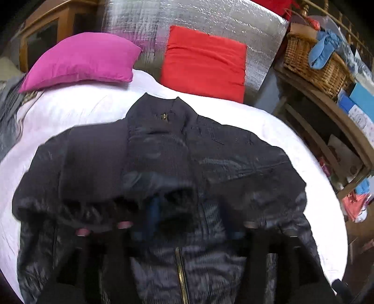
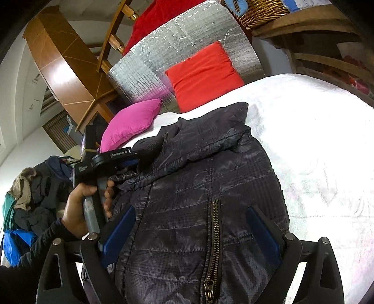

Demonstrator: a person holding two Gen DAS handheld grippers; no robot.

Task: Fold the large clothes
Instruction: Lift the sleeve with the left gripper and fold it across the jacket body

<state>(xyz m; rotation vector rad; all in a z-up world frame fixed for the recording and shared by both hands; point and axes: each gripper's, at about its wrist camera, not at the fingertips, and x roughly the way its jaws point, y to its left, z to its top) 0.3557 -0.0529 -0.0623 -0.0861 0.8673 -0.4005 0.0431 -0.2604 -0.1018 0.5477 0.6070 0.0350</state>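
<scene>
A dark quilted jacket (image 1: 210, 159) lies front-up on a white bed (image 1: 81, 110), collar toward the pillows, one sleeve folded across its chest. My left gripper (image 1: 191, 217) hovers low over the chest. The picture is blurred, but its blue fingers (image 1: 153, 210) stand apart, so it is open. In the right wrist view a hand holds that left gripper (image 2: 129, 161) at the jacket's (image 2: 198, 187) left shoulder. My right gripper (image 2: 191, 231) is wide open over the lower front, its blue fingers (image 2: 119, 231) either side of the brass zip (image 2: 213, 233).
A pink pillow (image 1: 81, 60) and a red pillow (image 1: 203, 63) lean on a silver foil board (image 1: 187, 18) at the bed's head. A wooden shelf (image 1: 327, 112) with a wicker basket (image 1: 315, 67) stands on one side. A pile of clothes (image 2: 30, 194) lies on the other.
</scene>
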